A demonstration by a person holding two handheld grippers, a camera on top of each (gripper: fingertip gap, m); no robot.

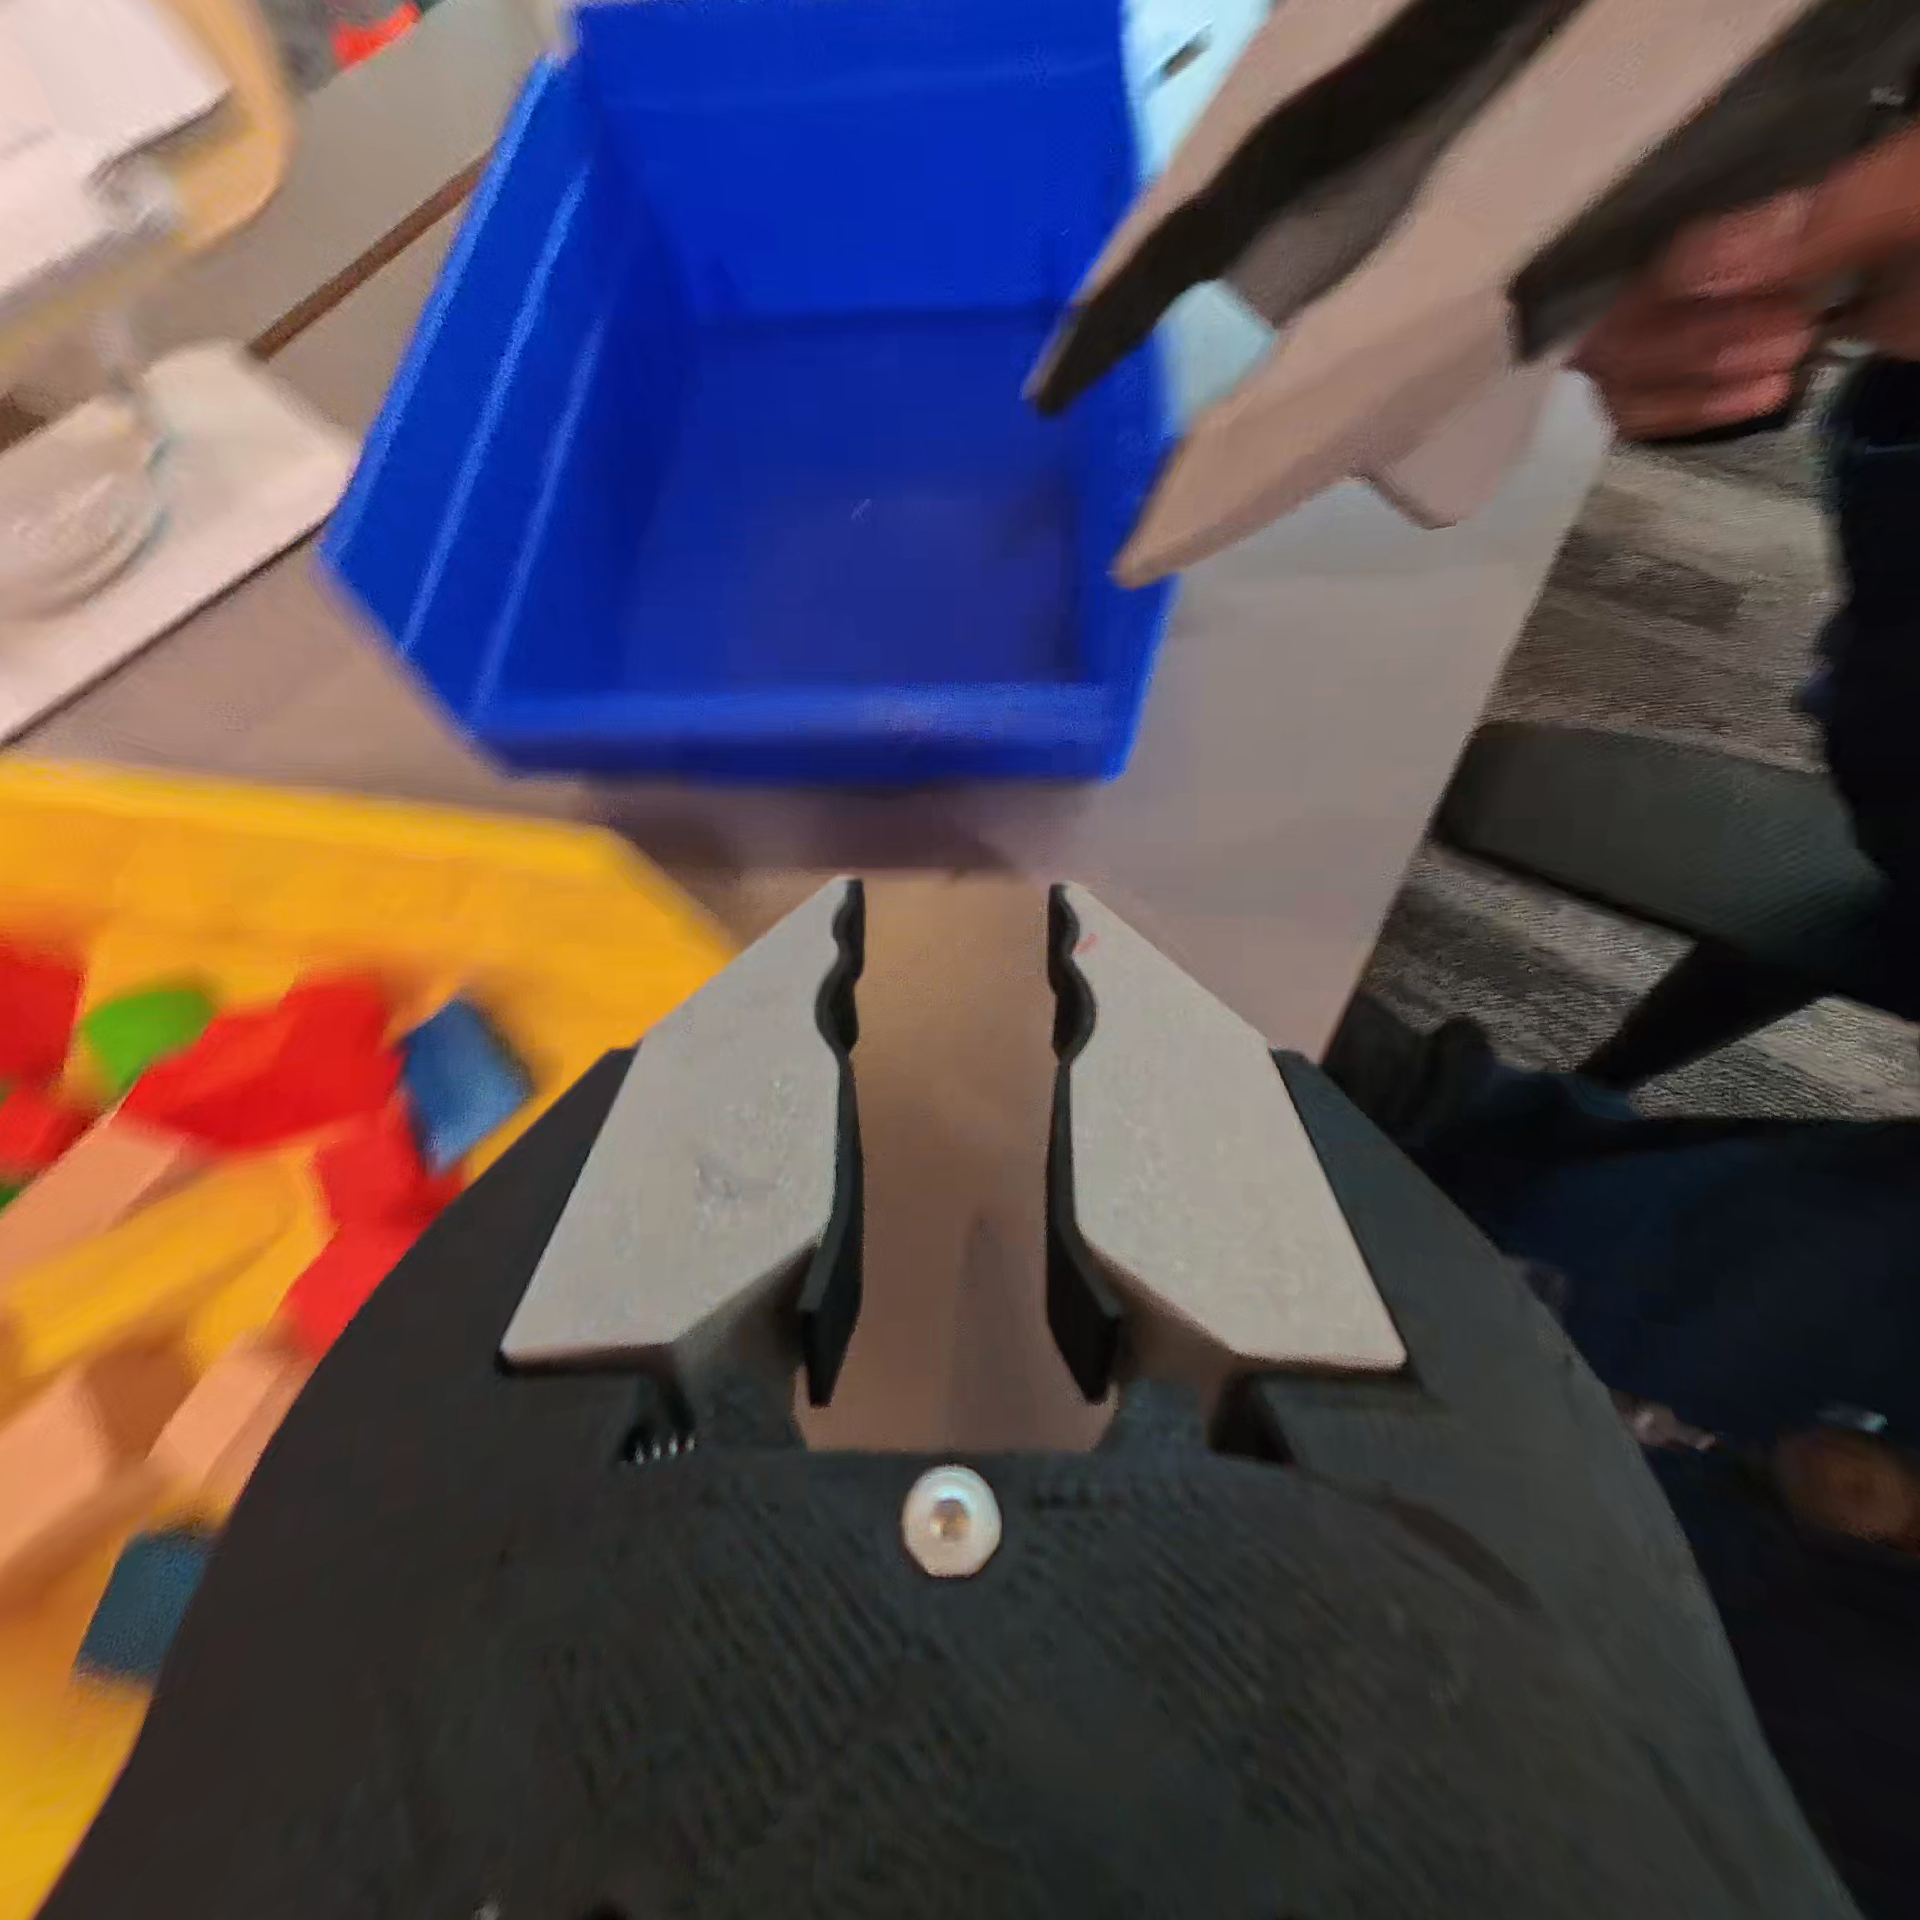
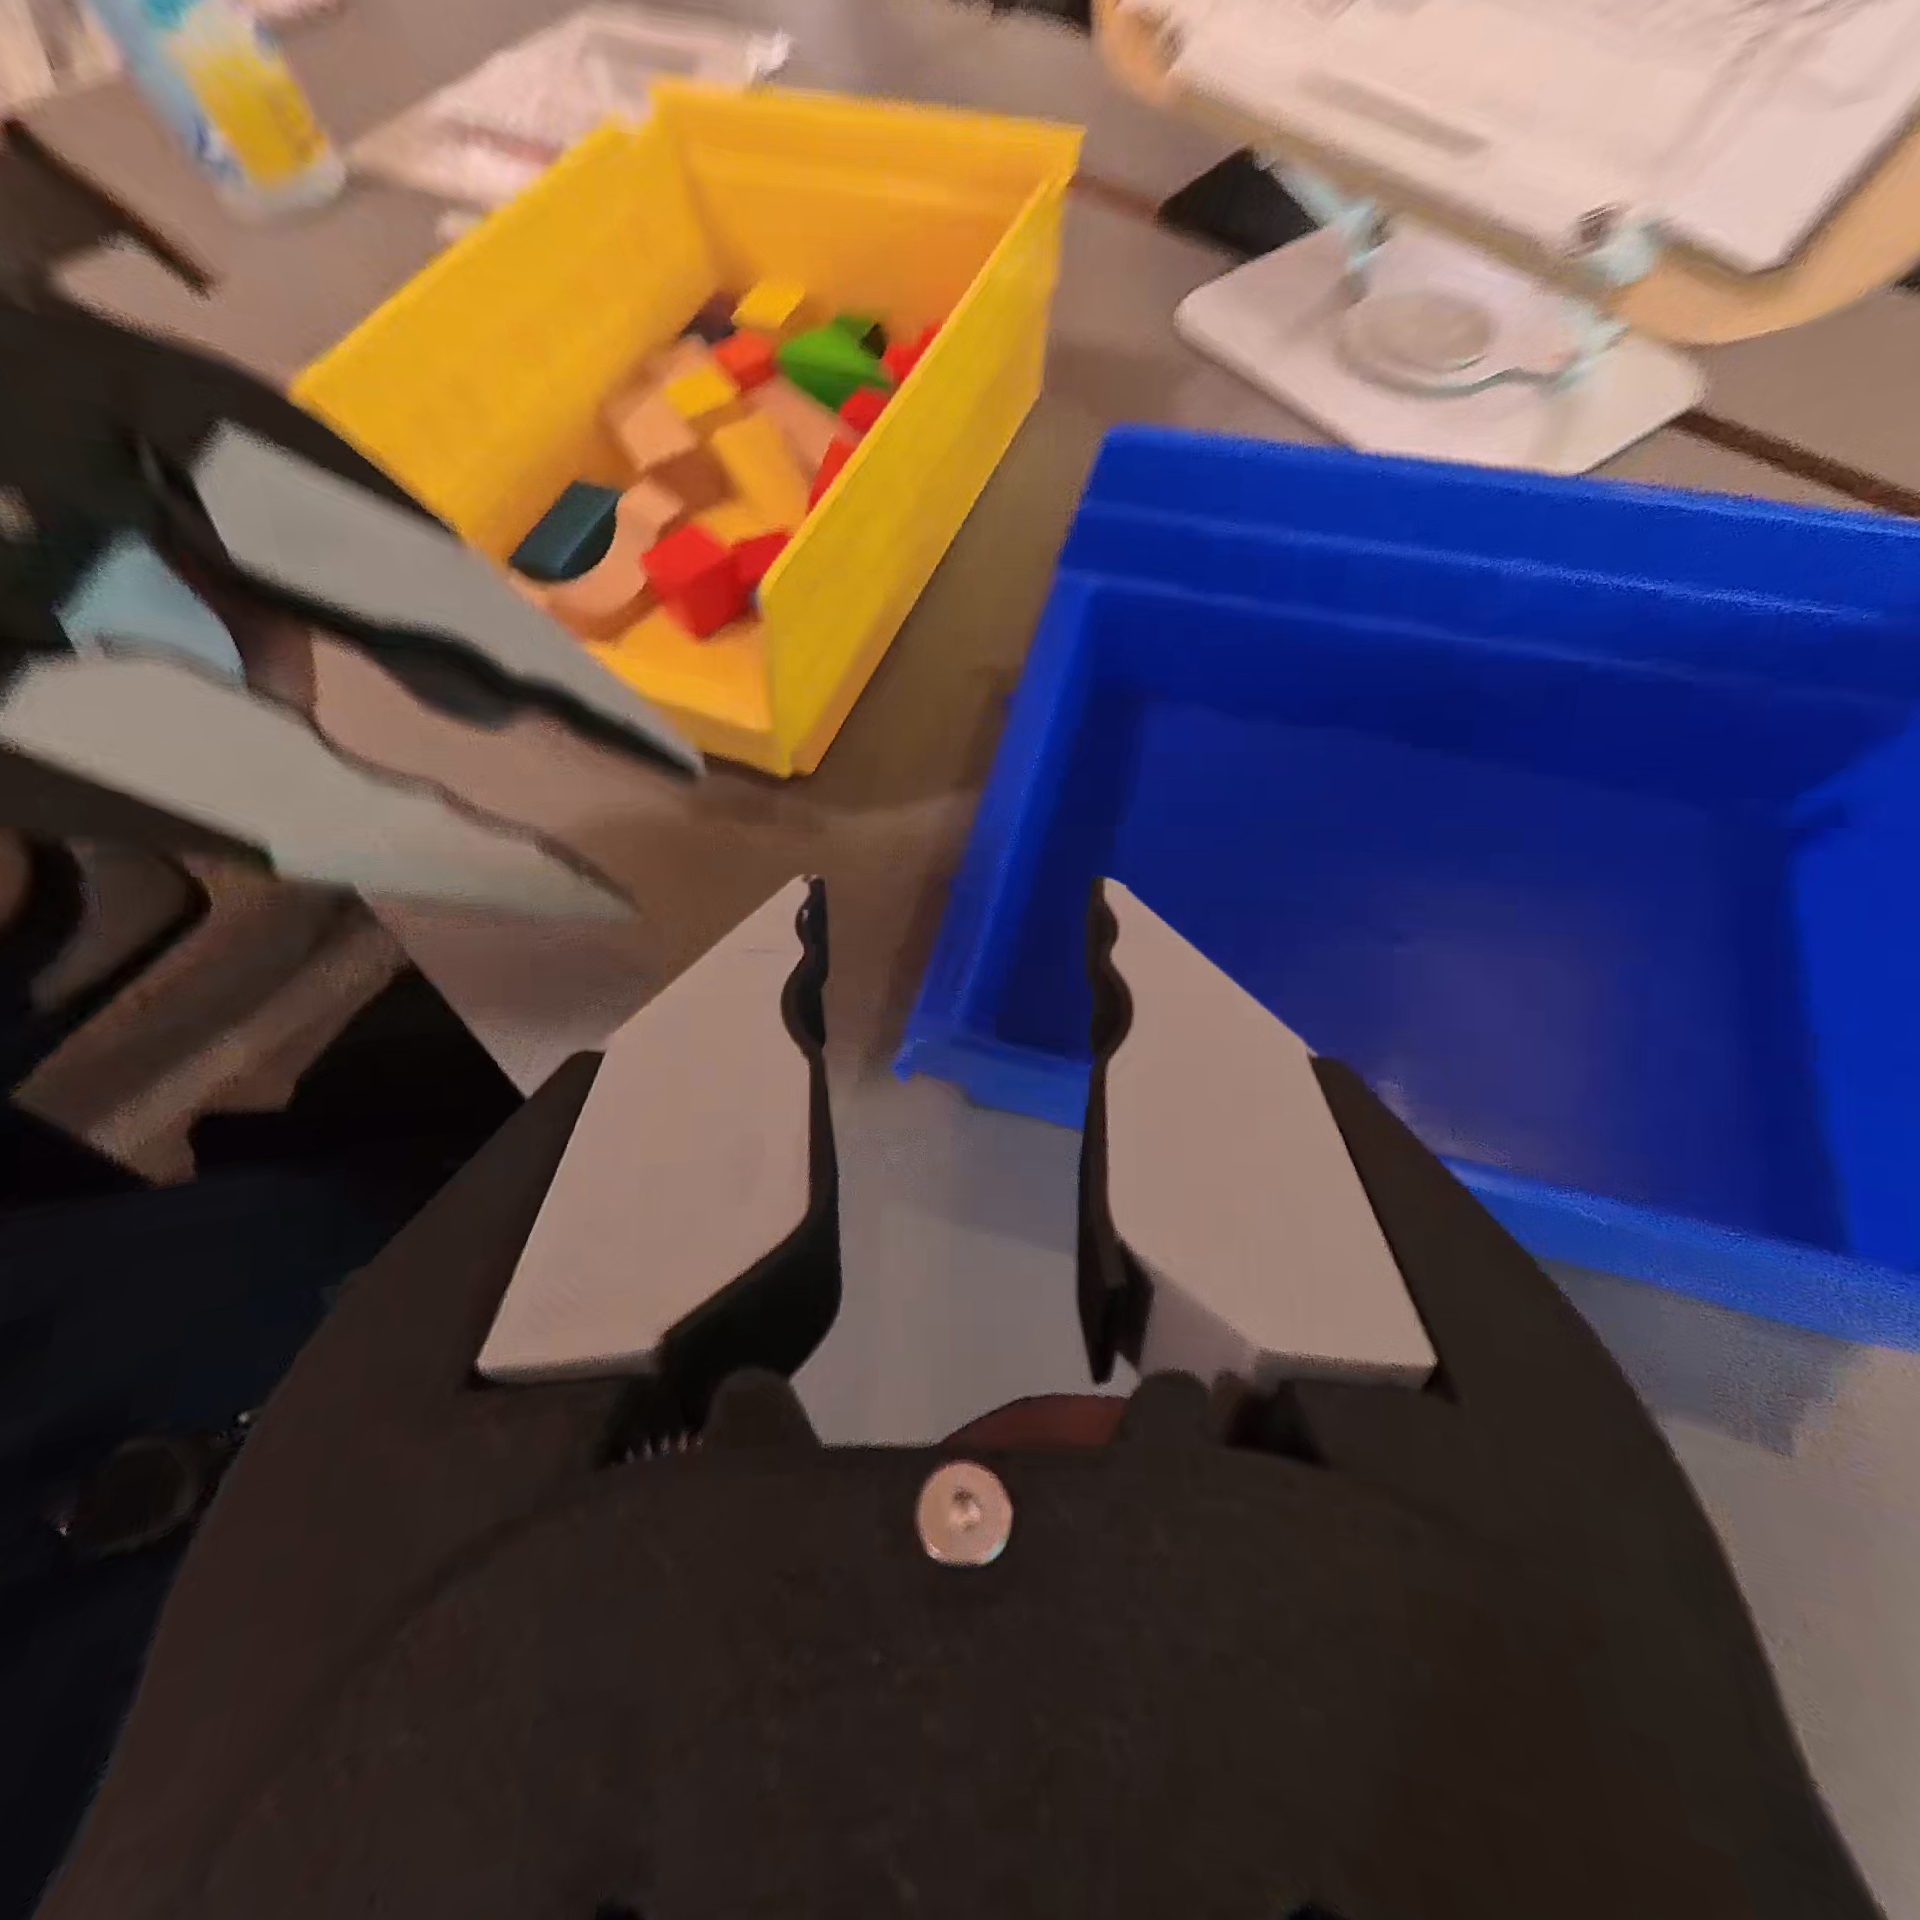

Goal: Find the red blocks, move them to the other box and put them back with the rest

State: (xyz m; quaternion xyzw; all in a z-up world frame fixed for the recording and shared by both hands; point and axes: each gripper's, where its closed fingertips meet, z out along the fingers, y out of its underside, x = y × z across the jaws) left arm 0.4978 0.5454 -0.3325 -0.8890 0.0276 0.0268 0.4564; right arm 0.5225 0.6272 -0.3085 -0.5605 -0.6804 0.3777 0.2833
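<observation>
Left gripper (image 1: 954,894): jaws parted a moderate way, nothing between the pads, only bare table (image 1: 1299,748) showing through the gap. It hangs over the strip of table between the two boxes, near the table's front edge. Right gripper (image 2: 954,888): jaws likewise parted, a little wider, nothing gripped; its right fingertip (image 2: 1117,935) overlaps the near left corner of the blue box (image 2: 1455,540), its left fingertip sits over bare table. From the left wrist view the right gripper shows at upper right, reaching in over the blue box's right wall, a hand (image 1: 1745,312) behind it. Blue box: interior bare in both views, standing toward the table's right edge. Yellow box (image 2: 883,540): just left of the blue one, apart from it by a narrow gap of table. Red blocks (image 2: 707,582) lie in the yellow box, mixed with natural wood, yellow, green and dark blue pieces; one red cluster lies at its near end, more along its right wall. All red blocks are well ahead and left of the right gripper, close beside the left gripper on its left. A white stand (image 2: 1455,343) sits farther back on the table. Both views are motion-blurred.
</observation>
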